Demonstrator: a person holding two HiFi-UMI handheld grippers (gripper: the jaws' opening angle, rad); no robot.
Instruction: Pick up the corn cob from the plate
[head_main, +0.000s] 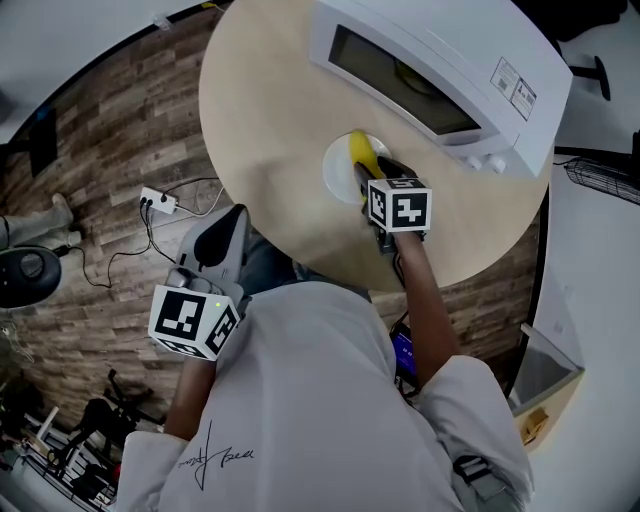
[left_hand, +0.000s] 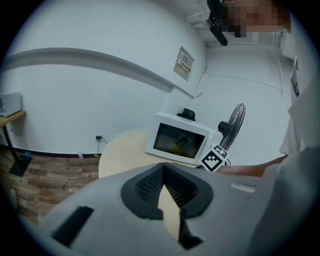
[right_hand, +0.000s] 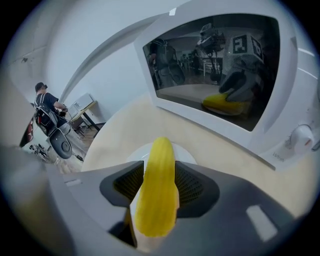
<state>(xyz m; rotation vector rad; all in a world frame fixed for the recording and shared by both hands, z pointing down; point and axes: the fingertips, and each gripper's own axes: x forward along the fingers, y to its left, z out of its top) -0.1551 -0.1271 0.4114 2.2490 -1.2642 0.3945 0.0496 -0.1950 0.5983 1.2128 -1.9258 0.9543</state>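
Observation:
A yellow corn cob (head_main: 357, 148) lies on a small white plate (head_main: 335, 172) on the round wooden table (head_main: 265, 110), in front of the microwave. My right gripper (head_main: 364, 172) points steeply down at the plate. In the right gripper view the corn cob (right_hand: 159, 185) lies lengthwise between the jaws of the right gripper (right_hand: 160, 176), which stand open close beside it; the plate (right_hand: 186, 156) shows behind. My left gripper (head_main: 234, 214) hangs off the table's near edge over the floor. The left gripper (left_hand: 162, 171) is shut and holds nothing.
A white microwave (head_main: 440, 70) with its door closed stands at the table's far side; a yellow thing (right_hand: 222, 105) shows behind its window. A power strip (head_main: 158, 202) and cables lie on the wood floor at left. A standing fan (left_hand: 235, 120) is beyond the table.

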